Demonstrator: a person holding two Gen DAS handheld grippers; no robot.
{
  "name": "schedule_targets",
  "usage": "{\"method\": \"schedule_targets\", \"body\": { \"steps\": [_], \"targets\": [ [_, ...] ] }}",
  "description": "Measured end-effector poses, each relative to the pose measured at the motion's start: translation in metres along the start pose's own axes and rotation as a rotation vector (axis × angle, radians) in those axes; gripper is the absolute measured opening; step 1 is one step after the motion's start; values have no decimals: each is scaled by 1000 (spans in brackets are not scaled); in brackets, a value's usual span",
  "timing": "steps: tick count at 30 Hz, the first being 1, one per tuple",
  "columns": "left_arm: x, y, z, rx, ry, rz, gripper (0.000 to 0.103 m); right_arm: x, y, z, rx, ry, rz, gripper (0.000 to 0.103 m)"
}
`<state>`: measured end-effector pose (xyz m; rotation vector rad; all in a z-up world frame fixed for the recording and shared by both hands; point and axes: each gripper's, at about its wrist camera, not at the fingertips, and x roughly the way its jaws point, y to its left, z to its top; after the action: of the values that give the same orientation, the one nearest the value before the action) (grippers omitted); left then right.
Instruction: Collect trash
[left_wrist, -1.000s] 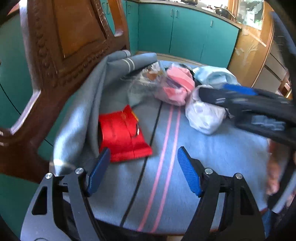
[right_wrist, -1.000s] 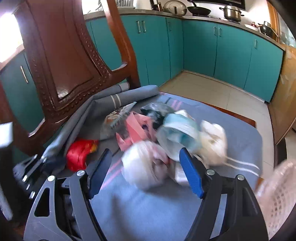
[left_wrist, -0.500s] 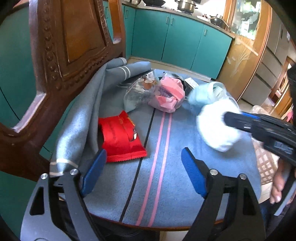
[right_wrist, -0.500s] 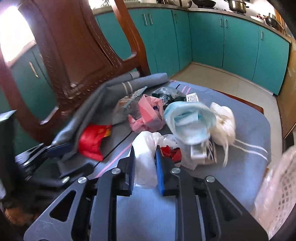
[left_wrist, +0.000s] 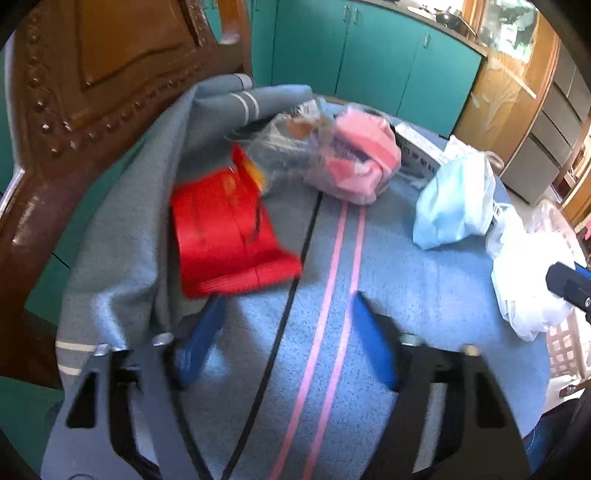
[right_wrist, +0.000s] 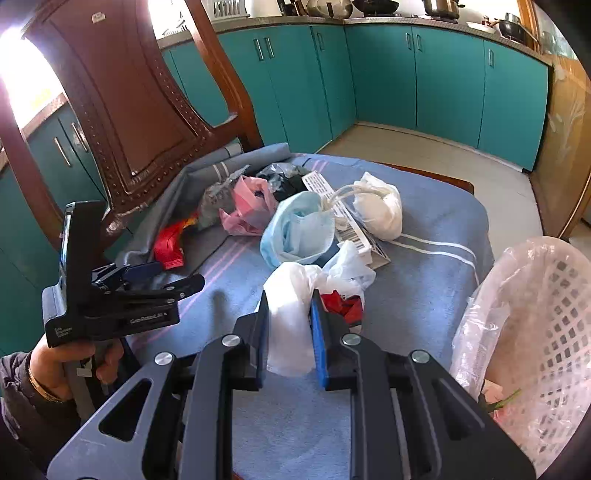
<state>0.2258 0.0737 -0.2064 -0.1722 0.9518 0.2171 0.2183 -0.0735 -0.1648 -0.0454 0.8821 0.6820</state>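
Trash lies on a blue-grey cloth over a table. My right gripper is shut on a white plastic bag with something red inside, held just above the cloth near the lined white basket. The bag also shows in the left wrist view. My left gripper is open and empty, just in front of a red wrapper. Behind it lie a pink bag, a clear bag and a light blue face mask.
A carved wooden chair back stands at the table's left, with the cloth draped against it. A white mask and a barcode-printed box lie at the far right. Teal cabinets line the room.
My right gripper closed on the white plastic bag and drew it back toward the basket. My left gripper moved forward toward the red wrapper, still open.
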Motion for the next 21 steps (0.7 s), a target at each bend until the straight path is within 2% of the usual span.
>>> {"method": "schedule_targets", "body": {
  "steps": [3,4,5,7,10,12,14,17,19,21],
  "targets": [
    [-3,-3,0,21,-7,-17,44,5,0,0,4,11,-6,21],
    [-4,-3,0,17,-8,-43,33,7,-1,0,8,15,-9,21],
    [-6,-2,0,15,-6,-70,27,8,-2,0,11,17,-12,21],
    [-9,-3,-2,21,-2,-133,25,10,-4,0,19,24,-19,21],
    [-20,-12,-9,67,-9,-197,25,14,-7,0,30,41,-28,21],
    [-32,-13,-11,86,-31,-212,29,16,-7,-1,32,48,-31,21],
    [-44,-10,-10,90,-65,-199,47,19,-6,-1,30,54,-34,21],
    [-50,-2,1,68,-99,-124,55,21,-4,-1,23,54,-41,22],
    [-40,1,10,55,-74,-20,55,21,-3,0,20,55,-40,22],
    [-29,3,16,54,-63,38,56,21,-3,-1,18,55,-40,22]
  ]
}}
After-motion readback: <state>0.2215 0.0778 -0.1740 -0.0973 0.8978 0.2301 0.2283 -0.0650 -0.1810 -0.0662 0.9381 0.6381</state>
